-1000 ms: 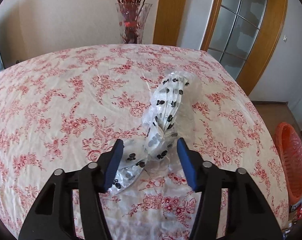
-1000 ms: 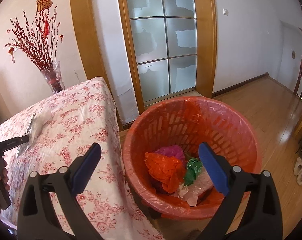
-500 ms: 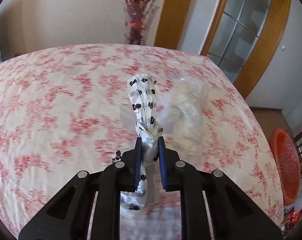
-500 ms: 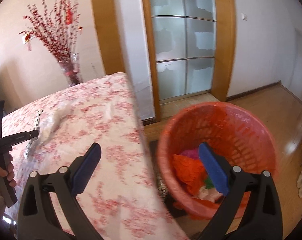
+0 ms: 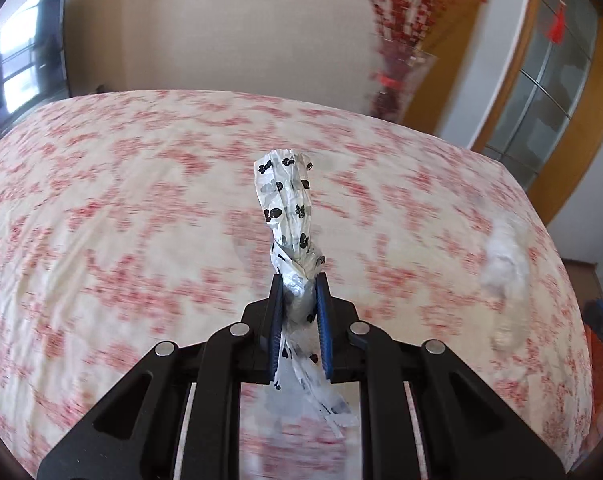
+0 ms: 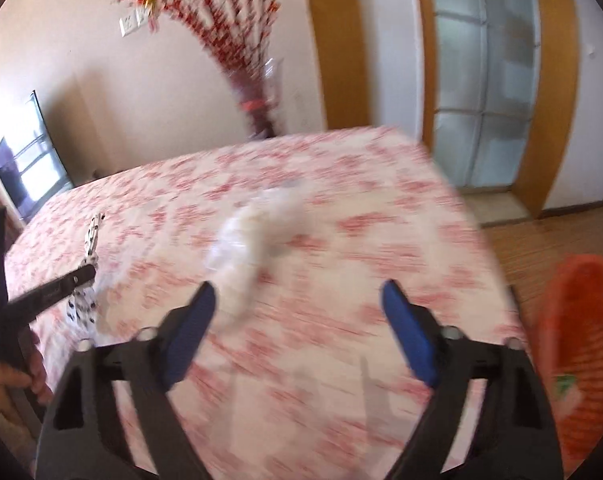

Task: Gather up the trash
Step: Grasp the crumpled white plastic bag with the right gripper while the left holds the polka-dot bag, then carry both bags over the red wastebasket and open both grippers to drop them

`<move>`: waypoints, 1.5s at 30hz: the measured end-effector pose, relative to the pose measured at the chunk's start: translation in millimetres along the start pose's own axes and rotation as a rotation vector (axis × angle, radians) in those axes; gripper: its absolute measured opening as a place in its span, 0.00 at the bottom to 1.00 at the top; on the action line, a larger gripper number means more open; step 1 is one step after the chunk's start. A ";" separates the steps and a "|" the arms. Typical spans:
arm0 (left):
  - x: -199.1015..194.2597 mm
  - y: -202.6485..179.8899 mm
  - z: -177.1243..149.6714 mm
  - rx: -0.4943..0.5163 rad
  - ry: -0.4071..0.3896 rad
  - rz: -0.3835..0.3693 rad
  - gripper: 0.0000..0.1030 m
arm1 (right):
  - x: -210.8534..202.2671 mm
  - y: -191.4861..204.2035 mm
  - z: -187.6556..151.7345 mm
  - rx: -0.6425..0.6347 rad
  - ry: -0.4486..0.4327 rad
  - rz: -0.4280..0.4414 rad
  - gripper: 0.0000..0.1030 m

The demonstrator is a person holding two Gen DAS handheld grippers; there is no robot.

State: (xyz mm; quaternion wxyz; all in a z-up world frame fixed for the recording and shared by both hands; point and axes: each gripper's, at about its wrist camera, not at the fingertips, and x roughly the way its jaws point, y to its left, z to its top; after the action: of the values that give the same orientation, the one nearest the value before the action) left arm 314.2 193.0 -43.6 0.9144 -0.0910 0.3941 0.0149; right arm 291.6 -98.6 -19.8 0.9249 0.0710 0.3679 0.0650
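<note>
The left gripper [image 5: 299, 300] points forward and downward, its black arms drawn together and its blue jaws clamped on a spotted bag [image 5: 287, 204] that stands up between them. A hand [image 6: 9, 384] holds this gripper by its handle. The right gripper [image 6: 297, 328] also angles downward, its blue jaws wide apart and closing, with nothing gripped between them.

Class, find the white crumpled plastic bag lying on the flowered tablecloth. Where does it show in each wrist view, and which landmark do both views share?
Left wrist view: white crumpled plastic bag lies at the right edge of the table, blurred, far right of the left gripper.
Right wrist view: the bag sits near centre, just beyond the right gripper.
Shared landmark: the vase of red branches at the table's far edge.
</note>
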 end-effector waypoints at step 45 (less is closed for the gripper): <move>-59.9 -192.7 -21.4 0.214 -0.011 -0.329 0.15 | -136.0 -122.5 -55.1 0.077 -0.170 -0.185 0.21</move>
State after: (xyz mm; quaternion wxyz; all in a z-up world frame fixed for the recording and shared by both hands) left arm 276.6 2.4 15.1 0.9110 -0.0563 0.3684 -0.1764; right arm 163.9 -237.7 9.9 0.9513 0.0774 0.2955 -0.0410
